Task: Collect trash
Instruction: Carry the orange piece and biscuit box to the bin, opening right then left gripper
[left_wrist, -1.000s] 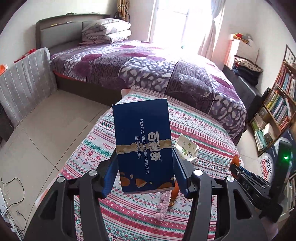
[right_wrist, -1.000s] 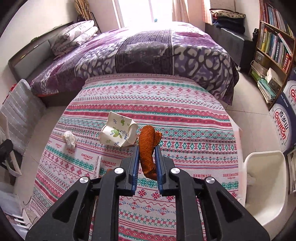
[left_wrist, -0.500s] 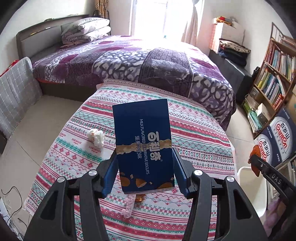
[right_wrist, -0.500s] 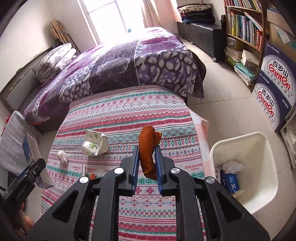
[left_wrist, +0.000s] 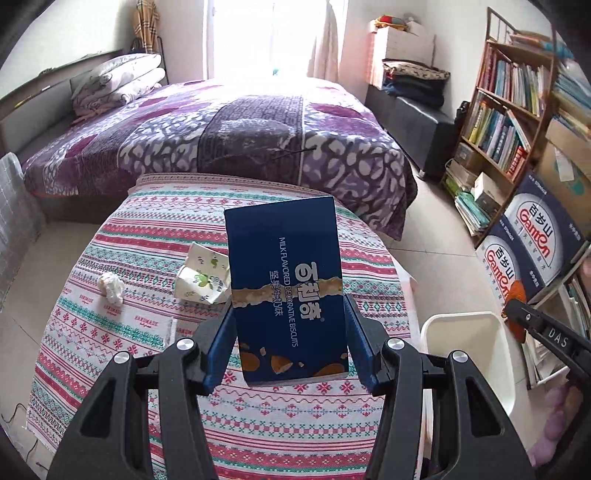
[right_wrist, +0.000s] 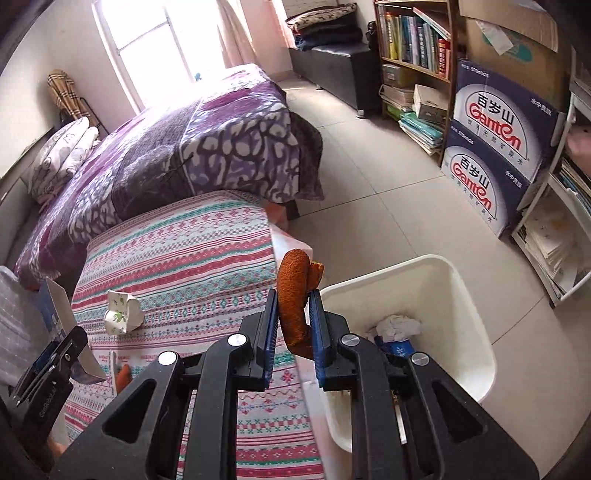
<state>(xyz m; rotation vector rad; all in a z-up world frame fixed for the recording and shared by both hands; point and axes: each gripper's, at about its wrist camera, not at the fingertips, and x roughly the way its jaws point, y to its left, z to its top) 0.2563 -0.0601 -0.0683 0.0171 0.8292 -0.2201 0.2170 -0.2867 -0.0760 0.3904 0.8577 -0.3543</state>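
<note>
The right gripper (right_wrist: 293, 325) is pinched on an orange peel (right_wrist: 295, 291), its blue pads pressed against the lower half of the curled strip while the upper half stands up free above them. The peel looks light, leathery and a little springy; a grip low on the curl, as here, probably keeps it from slipping, and squeezing it can do it no harm. It hangs above the table edge, just beside the near rim of the white bin (right_wrist: 436, 262), which stands on the floor by the table and already holds a crumpled tissue and a blue packet.

The left gripper (left_wrist: 290, 343) is closed on a blue biscuit box (left_wrist: 284, 273), one pad against each narrow side near the box's bottom, so the box stands upright over the striped tablecloth (left_wrist: 147, 236). The box seems empty and light; thin card of that kind likely dents if clamped harder, yet its stiff edges give the pads a firm hold. Gripped so low, it may tip forward when swung.

Farther out on the cloth lie a crushed paper cup (left_wrist: 201, 275) and a small wad of tissue (left_wrist: 110, 288), well apart from both tools. Both would be soft and nearly weightless: the cup is best taken across its folded rim, the wad anywhere.
</note>
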